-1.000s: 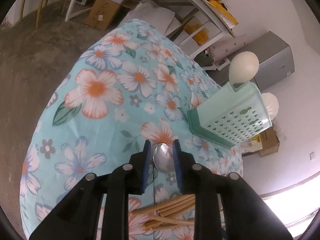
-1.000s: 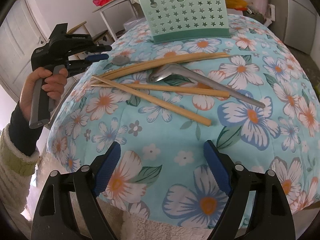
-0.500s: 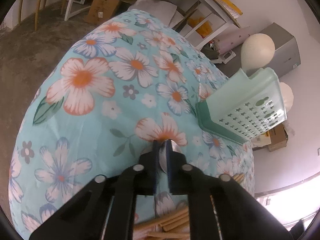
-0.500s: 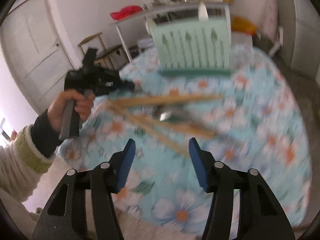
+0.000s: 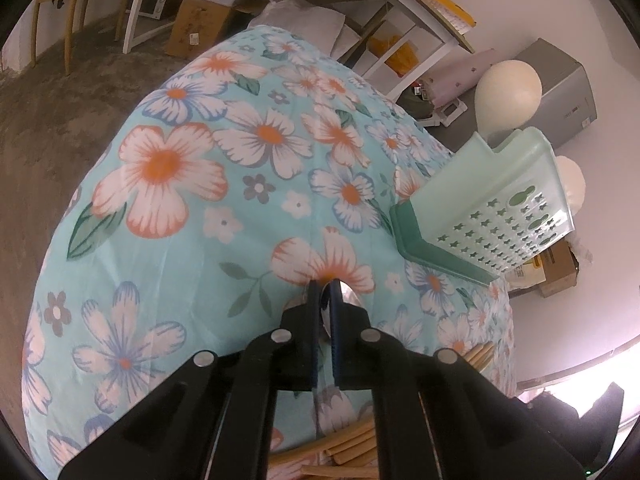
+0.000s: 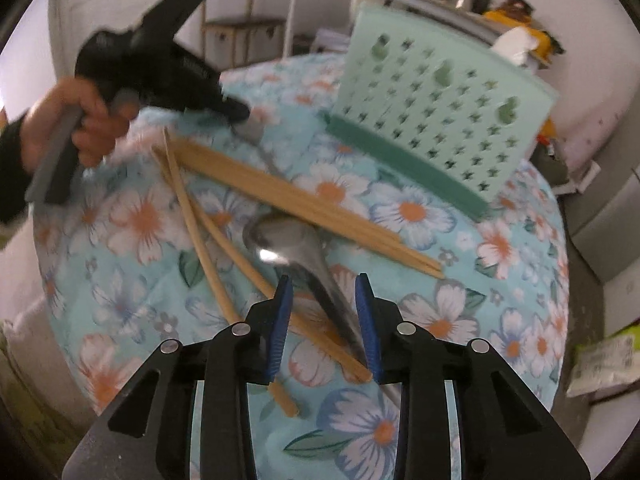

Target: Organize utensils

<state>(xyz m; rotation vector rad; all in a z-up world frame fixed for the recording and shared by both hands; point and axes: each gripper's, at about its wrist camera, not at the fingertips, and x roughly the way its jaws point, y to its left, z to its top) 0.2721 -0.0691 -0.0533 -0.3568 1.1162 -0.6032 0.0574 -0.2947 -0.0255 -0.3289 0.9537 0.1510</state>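
My left gripper [image 5: 326,294] is shut on a small metal spoon [image 5: 351,295] and holds its bowl just over the floral cloth. The right wrist view shows that left gripper [image 6: 240,114] in a person's hand [image 6: 84,120], with the small spoon [image 6: 253,131] in its tips. My right gripper [image 6: 324,312] is closing; the handle of a large steel spoon [image 6: 284,240] lies between its blue pads, which stand clear of it. Several bamboo chopsticks [image 6: 304,200] lie crossed around the large spoon. A mint-green perforated basket [image 6: 436,112] stands behind them.
The round table's floral cloth [image 5: 160,160] falls away at its edges. In the left wrist view the basket [image 5: 492,204] is at the right and chopstick ends [image 5: 344,444] lie under the gripper. White shelves [image 5: 400,8], a cardboard box [image 5: 200,28] and a grey cabinet [image 5: 564,80] surround the table.
My left gripper closed on the small spoon's bowl. My right gripper rolled, moved forward over the table to the large spoon's handle, and its jaws narrowed.
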